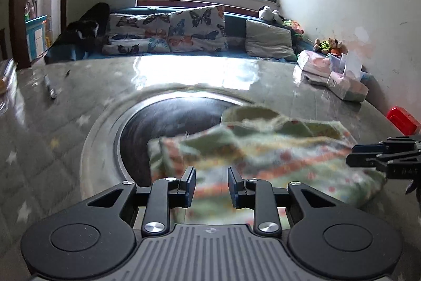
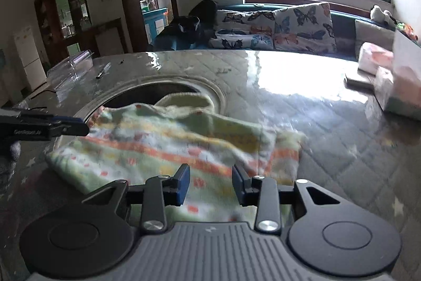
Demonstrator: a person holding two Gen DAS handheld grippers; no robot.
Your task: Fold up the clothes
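A small pale-green garment (image 1: 265, 152) with orange and yellow stripes lies crumpled on the glossy quilted table (image 1: 65, 128), partly over a round dark recess (image 1: 168, 123). It also shows in the right wrist view (image 2: 168, 146). My left gripper (image 1: 211, 187) is open, its jaws apart just above the garment's near edge. My right gripper (image 2: 210, 183) is open over the garment's near edge too. The right gripper's fingers (image 1: 379, 156) enter the left wrist view from the right. The left gripper's fingers (image 2: 63, 127) enter the right wrist view from the left.
Tissue packs and boxes (image 1: 342, 80) sit at the table's far right, with a red object (image 1: 402, 119) near the right edge. A pen (image 1: 50, 87) and a clear plastic box (image 2: 71, 69) lie at the far left. A sofa with butterfly cushions (image 1: 168, 30) stands behind the table.
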